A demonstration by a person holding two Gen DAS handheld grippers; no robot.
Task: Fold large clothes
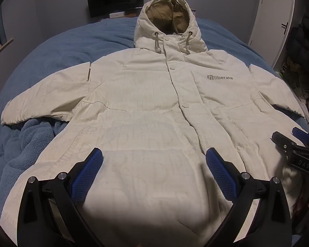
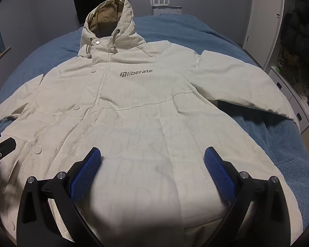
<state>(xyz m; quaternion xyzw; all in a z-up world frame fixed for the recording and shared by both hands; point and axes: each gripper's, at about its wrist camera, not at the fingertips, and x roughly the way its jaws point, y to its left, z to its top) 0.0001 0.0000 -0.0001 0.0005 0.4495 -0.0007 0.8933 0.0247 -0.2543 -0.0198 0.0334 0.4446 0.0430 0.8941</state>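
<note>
Cream-white padded hooded jacket (image 1: pixel 146 107), front up and snapped shut, spread flat on blue fleece bed cover (image 1: pixel 57 49). Left sleeve (image 1: pixel 45 94) outstretched; grey "liberate" chest logo (image 1: pixel 220 77); tan-lined hood (image 1: pixel 167 18) at far end; right sleeve (image 2: pixel 243 86) outstretched. Left gripper (image 1: pixel 154 158) and right gripper (image 2: pixel 152 157) spread wide above hem, empty.

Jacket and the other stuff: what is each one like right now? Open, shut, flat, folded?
Jacket: flat, front up, snapped shut, not folded.
Hood: open, lining showing.
Sleeves: spread out to both sides.
Blanket: spread under the jacket, bunched near one sleeve.
Left tool: open, empty.
Right tool: open, empty.
</note>
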